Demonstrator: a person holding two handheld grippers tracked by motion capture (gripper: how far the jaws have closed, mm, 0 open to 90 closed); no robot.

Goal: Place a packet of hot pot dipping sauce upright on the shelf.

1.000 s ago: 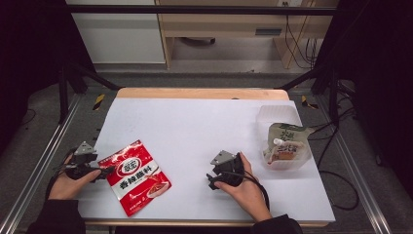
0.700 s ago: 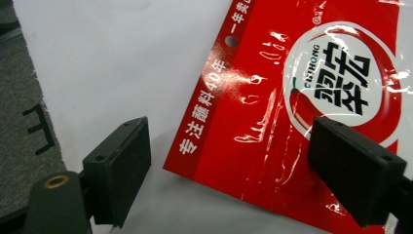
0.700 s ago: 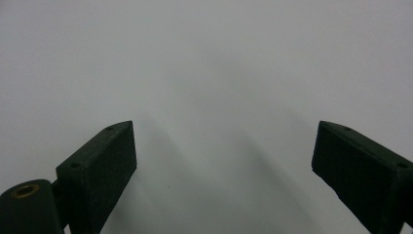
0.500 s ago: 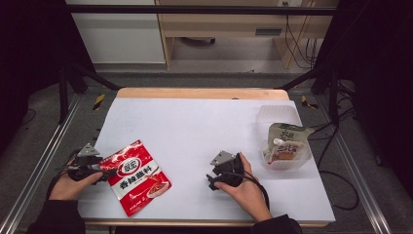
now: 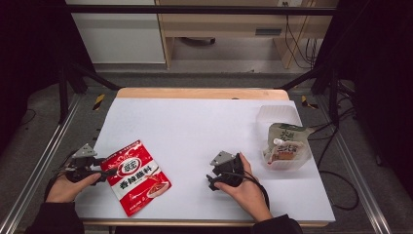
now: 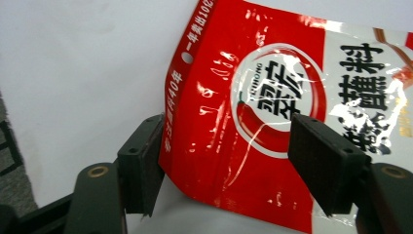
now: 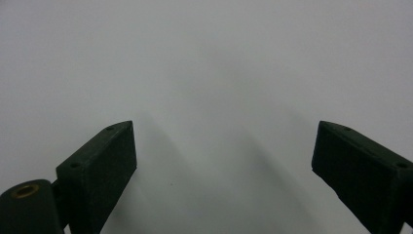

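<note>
A red seasoning packet (image 5: 139,176) with white and black lettering lies on the white table (image 5: 195,126) at the front left. My left gripper (image 5: 108,171) is at the packet's left edge. In the left gripper view the packet (image 6: 272,112) has its near corner between the jaws of the left gripper (image 6: 231,168), which stand open on either side of it. My right gripper (image 5: 211,181) rests on the table at the front middle, held by a hand. In the right gripper view it (image 7: 221,175) is wide open over bare white table.
A clear plastic container (image 5: 275,117) stands at the right of the table, with a green and white spouted pouch (image 5: 285,141) in it. The table's wooden far edge (image 5: 199,93) and metal frame rails border the work area.
My left gripper has edged slightly toward the red packet's corner. The packet and my right gripper have not moved.
</note>
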